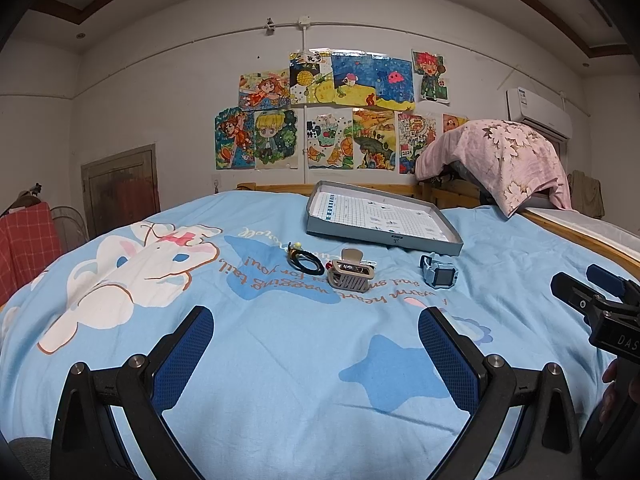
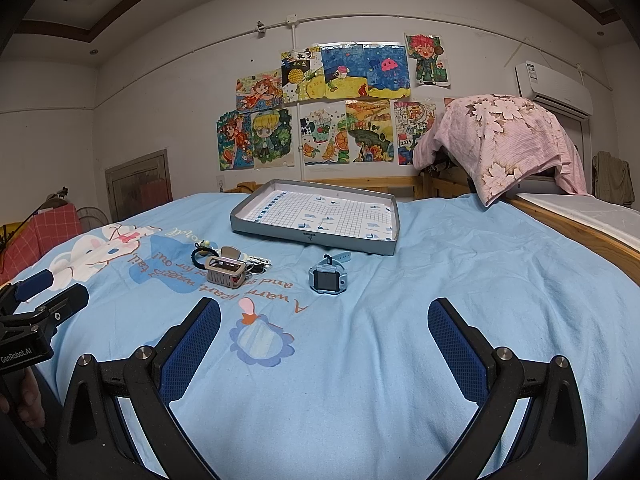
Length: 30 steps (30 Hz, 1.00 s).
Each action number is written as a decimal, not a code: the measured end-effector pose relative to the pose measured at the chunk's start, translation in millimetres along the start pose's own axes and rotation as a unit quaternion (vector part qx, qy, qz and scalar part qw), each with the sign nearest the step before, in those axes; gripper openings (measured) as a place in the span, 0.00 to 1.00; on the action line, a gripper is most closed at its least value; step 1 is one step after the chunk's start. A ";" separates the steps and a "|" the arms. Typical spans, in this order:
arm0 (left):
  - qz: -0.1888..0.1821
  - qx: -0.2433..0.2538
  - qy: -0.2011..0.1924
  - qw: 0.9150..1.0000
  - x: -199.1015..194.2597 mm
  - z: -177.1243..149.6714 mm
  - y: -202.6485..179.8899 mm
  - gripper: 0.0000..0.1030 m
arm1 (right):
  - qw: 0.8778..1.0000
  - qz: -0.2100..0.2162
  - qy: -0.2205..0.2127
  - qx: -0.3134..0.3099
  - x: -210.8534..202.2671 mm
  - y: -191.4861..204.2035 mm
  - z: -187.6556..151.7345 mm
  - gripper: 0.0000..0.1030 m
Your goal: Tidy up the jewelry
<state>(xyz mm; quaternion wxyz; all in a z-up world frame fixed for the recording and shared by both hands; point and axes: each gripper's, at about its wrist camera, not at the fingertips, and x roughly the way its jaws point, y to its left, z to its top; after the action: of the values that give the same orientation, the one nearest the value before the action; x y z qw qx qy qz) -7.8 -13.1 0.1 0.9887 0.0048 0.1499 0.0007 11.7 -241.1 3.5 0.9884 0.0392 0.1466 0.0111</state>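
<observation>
On the blue bedspread lie a black hair tie with a yellow bead [image 1: 305, 261] [image 2: 203, 255], a beige hair claw clip [image 1: 351, 275] [image 2: 225, 271] and a blue smartwatch [image 1: 438, 274] [image 2: 329, 276]. Small dark hairpins [image 2: 258, 264] lie beside the clip. A shallow grey tray [image 1: 416, 242] [image 2: 320, 238] lined with grid paper sits behind them. My left gripper [image 1: 316, 332] is open and empty, short of the clip. My right gripper [image 2: 324, 324] is open and empty, short of the watch. Each gripper shows at the edge of the other's view [image 1: 592, 292] [image 2: 44, 292].
A pink floral blanket [image 1: 504, 156] [image 2: 508, 140] drapes over something at the back right. A wooden bed rail [image 1: 592, 236] [image 2: 580, 228] runs along the right. Drawings cover the far wall [image 1: 332, 116]. A red checked cloth [image 1: 24, 244] hangs at the left.
</observation>
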 end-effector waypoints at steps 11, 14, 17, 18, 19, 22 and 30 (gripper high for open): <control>0.000 0.000 0.000 1.000 -1.6 -0.6 -3.0 1.00 | 1.000 0.000 0.000 0.000 -0.3 0.1 -0.2 0.99; 0.000 0.000 -0.001 1.000 -1.6 -0.6 -2.9 1.00 | 1.000 0.000 0.000 0.000 -0.3 0.2 -0.4 0.99; 0.000 0.000 -0.001 1.000 -1.7 -0.7 -3.0 1.00 | 1.000 0.000 0.000 0.000 -0.3 0.2 -0.6 0.99; 0.000 0.001 -0.001 1.000 0.0 -0.1 0.0 1.00 | 1.000 0.000 0.000 0.000 -0.3 0.2 -0.6 0.99; 0.000 0.001 -0.001 1.000 -0.8 -0.4 -1.5 1.00 | 1.000 0.000 0.000 0.000 -0.3 0.2 -0.7 0.99; 0.000 0.001 -0.001 1.000 -0.9 -0.4 -1.5 1.00 | 1.000 0.000 0.000 0.000 -0.3 0.2 -0.9 0.99; 0.000 0.001 -0.001 1.000 0.1 -0.2 0.0 1.00 | 1.000 0.000 0.000 0.000 -0.2 -0.1 -1.1 0.99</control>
<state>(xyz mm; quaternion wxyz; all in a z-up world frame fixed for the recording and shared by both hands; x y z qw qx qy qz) -7.8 -13.1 -0.1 0.9888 0.0056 0.1490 0.0007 11.2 -241.1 2.5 0.9884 0.0389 0.1463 0.0113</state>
